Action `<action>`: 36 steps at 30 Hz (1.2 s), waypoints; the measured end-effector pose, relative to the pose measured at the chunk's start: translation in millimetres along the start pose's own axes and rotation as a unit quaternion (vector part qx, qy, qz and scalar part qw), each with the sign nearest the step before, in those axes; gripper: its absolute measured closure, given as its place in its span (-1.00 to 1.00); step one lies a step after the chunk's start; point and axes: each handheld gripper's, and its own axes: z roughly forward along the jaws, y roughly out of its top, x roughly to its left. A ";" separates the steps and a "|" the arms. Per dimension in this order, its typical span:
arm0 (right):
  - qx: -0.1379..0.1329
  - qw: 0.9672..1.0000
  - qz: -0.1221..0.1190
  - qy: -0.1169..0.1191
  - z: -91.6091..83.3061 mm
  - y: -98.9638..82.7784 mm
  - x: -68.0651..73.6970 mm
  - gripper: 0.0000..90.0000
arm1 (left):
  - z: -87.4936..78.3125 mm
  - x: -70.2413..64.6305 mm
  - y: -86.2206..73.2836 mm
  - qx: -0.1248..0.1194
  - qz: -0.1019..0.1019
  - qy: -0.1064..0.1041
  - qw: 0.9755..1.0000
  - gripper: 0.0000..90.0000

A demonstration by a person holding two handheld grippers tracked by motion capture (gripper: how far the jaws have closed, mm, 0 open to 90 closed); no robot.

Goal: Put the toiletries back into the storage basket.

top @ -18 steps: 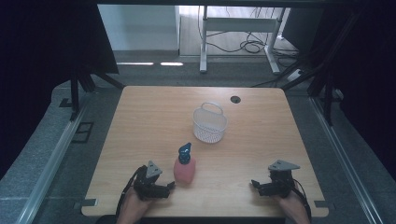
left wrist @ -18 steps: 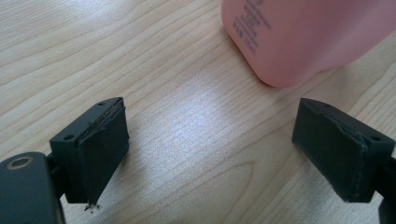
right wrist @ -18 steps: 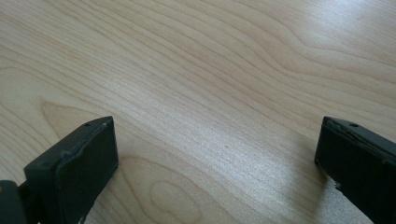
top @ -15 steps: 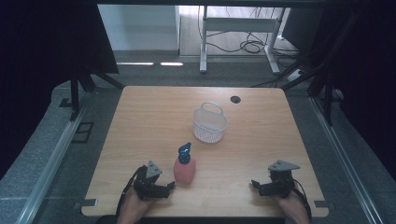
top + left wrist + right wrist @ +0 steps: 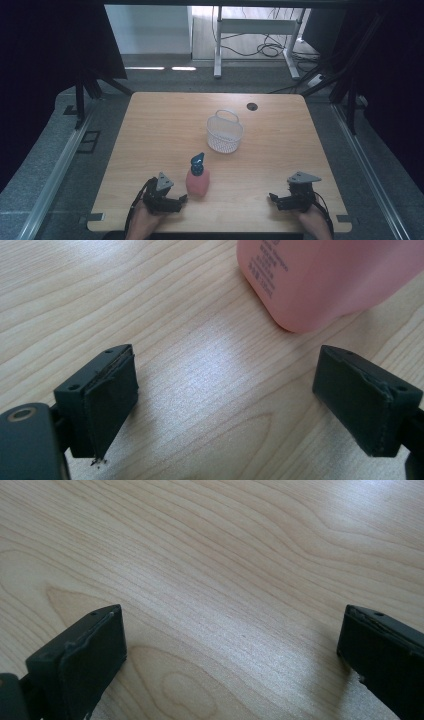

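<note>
A pink bottle (image 5: pixel 197 182) with a dark blue cap (image 5: pixel 197 165) stands upright on the wooden table (image 5: pixel 165 135), near its front edge. My left gripper (image 5: pixel 183 199) rests just left of the bottle, open, jaws pointing toward it. Seen from the left gripper view, the pink bottle (image 5: pixel 320 280) stands just ahead of my left gripper (image 5: pixel 227 395), with bare wood between the jaws. My right gripper (image 5: pixel 272 197) lies at the front right, open, well apart from the bottle. In the right gripper view my right gripper (image 5: pixel 232 650) has nothing but wood between its jaws.
A white mesh basket (image 5: pixel 224 133) with a handle stands near the table's middle, behind the bottle. A small black round hole cover (image 5: pixel 251 106) sits near the far edge. Dark frame posts flank the table, and cables lie on the floor beyond.
</note>
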 end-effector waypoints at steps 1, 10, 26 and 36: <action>0.000 1.000 0.000 0.000 0.0 0.0 0.0 -1.00 | -0.2 -0.1 0.0 0.001 0.000 0.000 1.000 -0.76; 0.000 1.000 0.000 0.000 0.0 0.0 0.0 -1.00 | -3.1 -2.7 1.7 0.010 0.014 0.003 1.000 -0.73; 0.000 1.000 0.000 0.000 0.0 0.0 0.0 -1.00 | -11.4 -3.1 5.1 -0.006 0.009 -0.015 1.000 -0.72; 0.000 1.000 0.000 0.000 0.0 0.0 0.0 -1.00 | -18.2 -4.1 8.6 -0.016 0.011 -0.024 1.000 -0.71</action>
